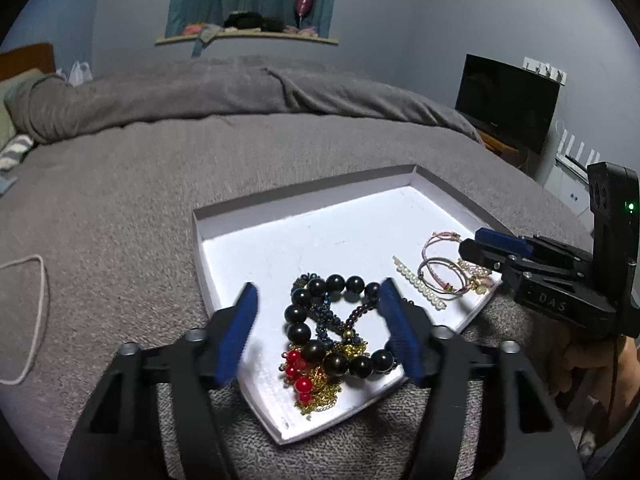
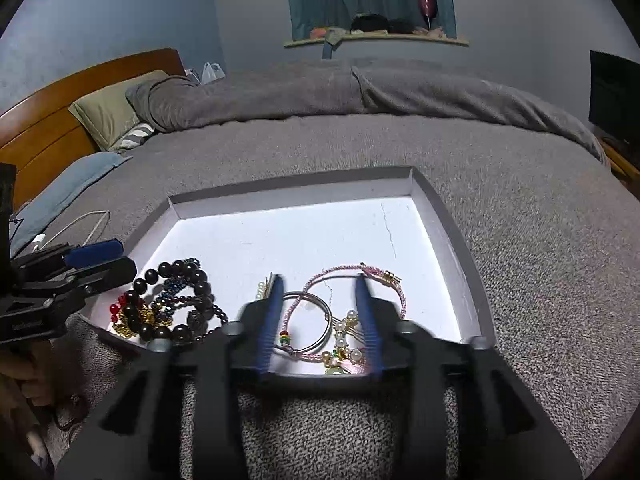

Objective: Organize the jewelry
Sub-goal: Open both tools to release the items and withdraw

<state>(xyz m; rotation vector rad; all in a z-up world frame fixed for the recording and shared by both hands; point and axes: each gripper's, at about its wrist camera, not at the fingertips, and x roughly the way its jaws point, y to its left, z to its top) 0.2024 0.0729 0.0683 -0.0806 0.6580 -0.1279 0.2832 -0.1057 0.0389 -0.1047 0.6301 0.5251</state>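
The left gripper (image 1: 318, 320) hangs tilted down over the near corner of the white tray (image 1: 304, 224), its blue fingers (image 1: 240, 332) spread wide around, not touching, a tangle of black bead bracelets (image 1: 320, 344), red beads and gold chain; which strand is which cannot be made out. The right gripper (image 2: 320, 312) stands partly open over the pink cord bracelets (image 2: 352, 280) and silver ring, gripping nothing. A pearl clip (image 1: 420, 284) lies between the heaps. The tray rests on the grey bed (image 2: 520, 240). Both hands are mostly cut off.
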